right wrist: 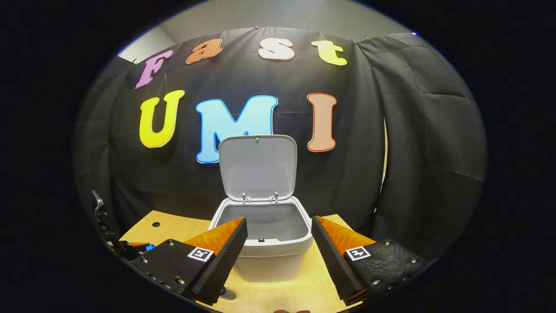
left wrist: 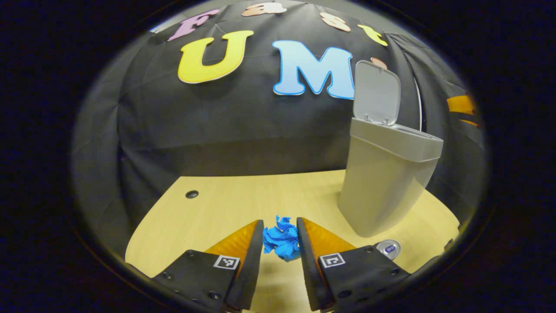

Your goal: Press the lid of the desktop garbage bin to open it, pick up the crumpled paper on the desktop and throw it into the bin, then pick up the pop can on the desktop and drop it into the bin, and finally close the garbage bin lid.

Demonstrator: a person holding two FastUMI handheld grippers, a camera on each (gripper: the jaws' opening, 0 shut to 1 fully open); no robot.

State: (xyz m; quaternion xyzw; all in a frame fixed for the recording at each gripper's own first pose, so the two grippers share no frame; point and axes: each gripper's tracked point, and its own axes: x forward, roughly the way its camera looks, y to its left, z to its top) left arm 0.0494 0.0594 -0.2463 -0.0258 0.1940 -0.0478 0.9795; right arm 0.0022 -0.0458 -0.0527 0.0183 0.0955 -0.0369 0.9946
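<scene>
A blue crumpled paper sits between the fingertips of my left gripper, and both fingers press on its sides just over the wooden desktop. The pale grey bin stands to the right with its lid raised upright. A pop can stands at the bin's foot, its top showing. In the right gripper view my right gripper is open and holds nothing, facing the bin's open mouth from the front. The can's rim peeks out beneath one finger.
The other gripper shows at the far left of the right gripper view, with a bit of blue paper by it. A round cable hole lies in the desktop's far left. The black cloth wall closes off the back.
</scene>
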